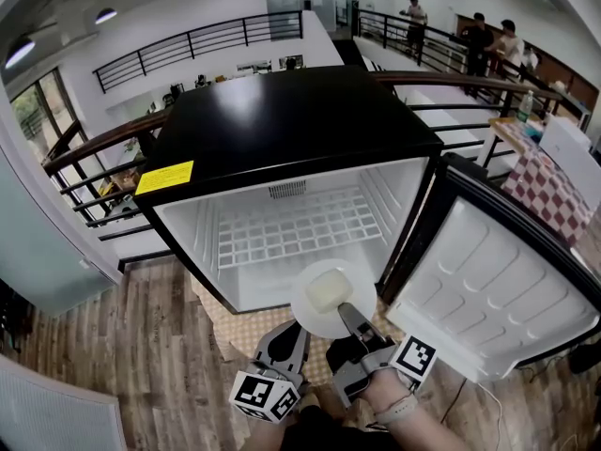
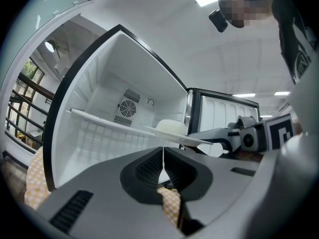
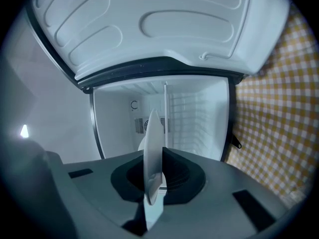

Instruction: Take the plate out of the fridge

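The right tongs [image 3: 154, 178] are clamped on the rim of the plate [image 3: 152, 138], which hangs just outside the fridge [image 1: 282, 130] mouth. The left tongs [image 2: 163, 161] are pressed together, empty, just beneath it. Gripped by one edge only, the plate could pivot and spill its pale lump [image 1: 326, 293], or clip the door [image 1: 488, 280] at right.

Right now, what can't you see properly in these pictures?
1. The pale lump on the plate: too small in the head view to tell what it is.
2. The plate's top in the right gripper view: it shows edge-on, clamped in the right gripper.
3. The print on the yellow sticker on the fridge: too small in the head view.
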